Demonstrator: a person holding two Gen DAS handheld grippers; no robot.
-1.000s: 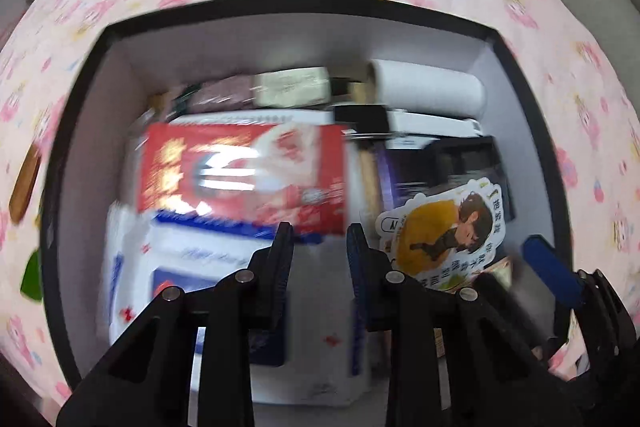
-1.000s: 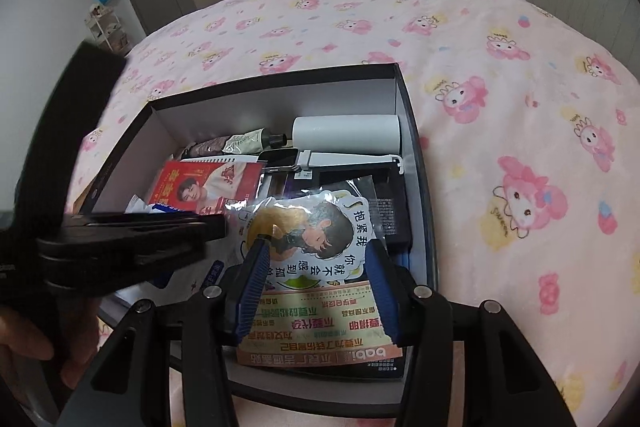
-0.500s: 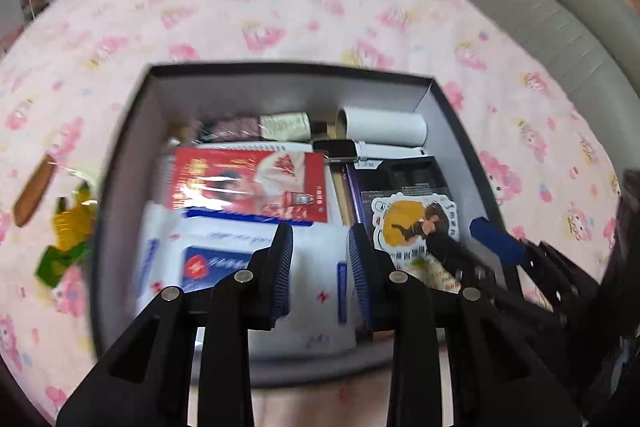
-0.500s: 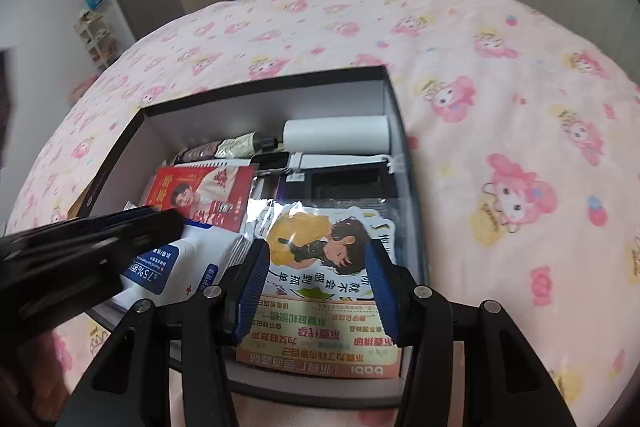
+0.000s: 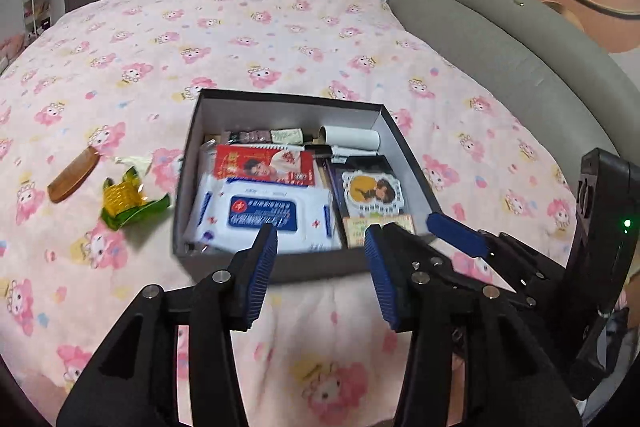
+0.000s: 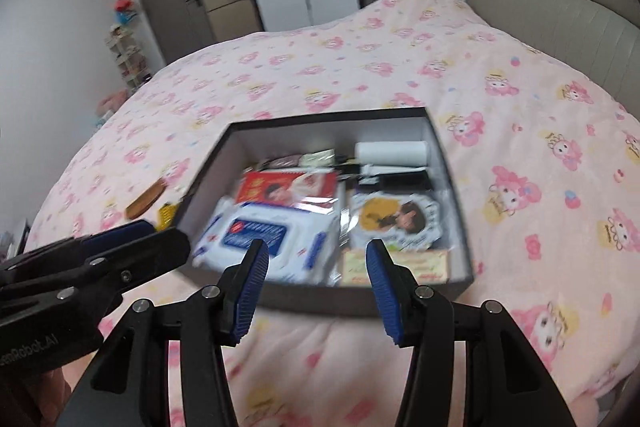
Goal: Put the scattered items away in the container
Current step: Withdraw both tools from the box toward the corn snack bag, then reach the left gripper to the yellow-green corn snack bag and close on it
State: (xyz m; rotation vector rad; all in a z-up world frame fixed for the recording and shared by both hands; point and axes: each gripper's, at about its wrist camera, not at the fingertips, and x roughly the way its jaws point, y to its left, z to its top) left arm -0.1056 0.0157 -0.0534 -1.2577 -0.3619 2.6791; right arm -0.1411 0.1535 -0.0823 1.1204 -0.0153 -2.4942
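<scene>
Both the left gripper (image 5: 320,259), whose jaws have just been opening, and the right gripper (image 6: 316,271) are seen released and empty before the box's (image 5: 280,269) near edge

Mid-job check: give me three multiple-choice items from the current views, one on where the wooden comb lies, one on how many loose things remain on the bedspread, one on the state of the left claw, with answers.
1. Where is the wooden comb?
A. Inside the box
B. On the bedspread left of the box
C. Between the claw's fingers

2. How many loose things lie on the bedspread outside the box?
A. None
B. Two
C. Five

3. What is the state of the left claw?
A. Open and empty
B. Shut on the wipes pack
C. Shut on the comb

Answers: 1 B, the comb rests on pink fabric beyond the box's left wall. 2 B, only the comb and the yellow-green wrapper show there. 3 A, its jaws have just been opening, with nothing between them.
</scene>
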